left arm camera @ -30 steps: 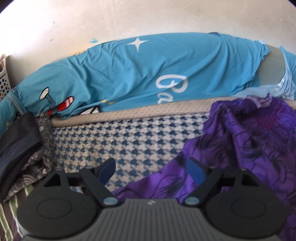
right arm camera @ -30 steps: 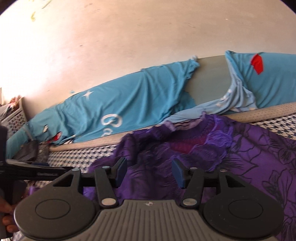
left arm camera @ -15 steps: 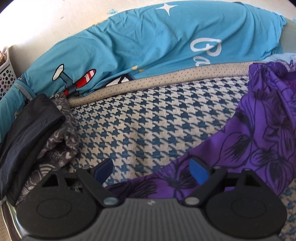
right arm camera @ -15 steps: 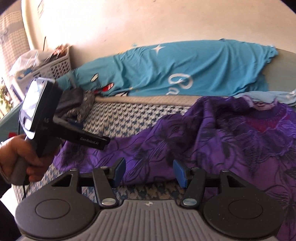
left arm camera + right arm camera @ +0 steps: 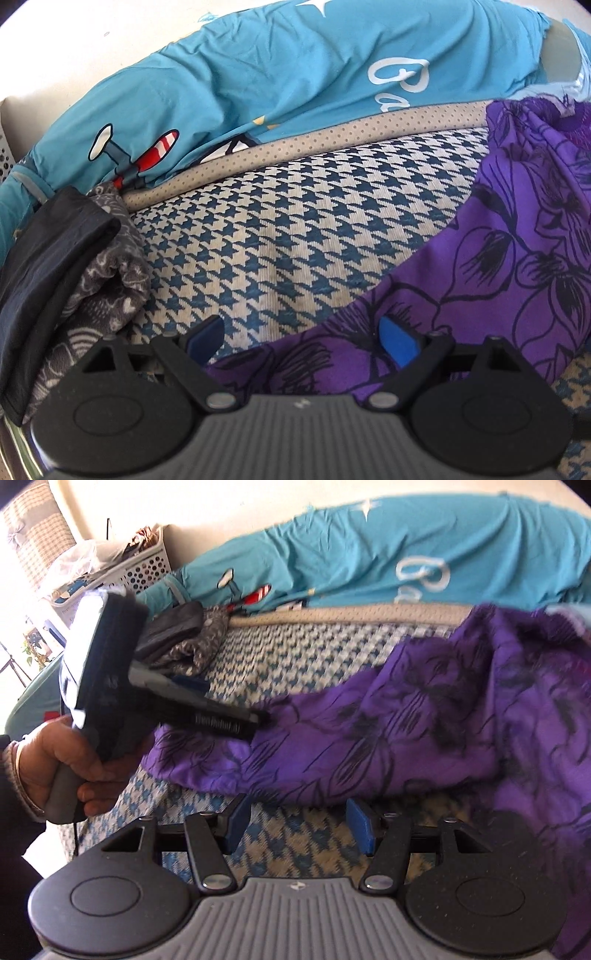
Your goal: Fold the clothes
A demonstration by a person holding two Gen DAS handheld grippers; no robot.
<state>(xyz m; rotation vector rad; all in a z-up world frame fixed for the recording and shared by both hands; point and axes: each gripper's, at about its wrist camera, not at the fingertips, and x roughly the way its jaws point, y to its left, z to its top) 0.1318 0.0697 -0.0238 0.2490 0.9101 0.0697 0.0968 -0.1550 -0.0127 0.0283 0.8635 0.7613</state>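
Both the left gripper and right gripper gape wide and empty over the crumpled purple flower-print garment on the houndstooth woven mattress.

The right gripper has its jaws apart over the houndstooth bed cover, nothing between them. Just ahead of the jaws lies the crumpled purple floral garment, spreading to their right. Left of the jaws, a hand holds the left gripper, its tip at the garment's edge; whether it grips the cloth is unclear.
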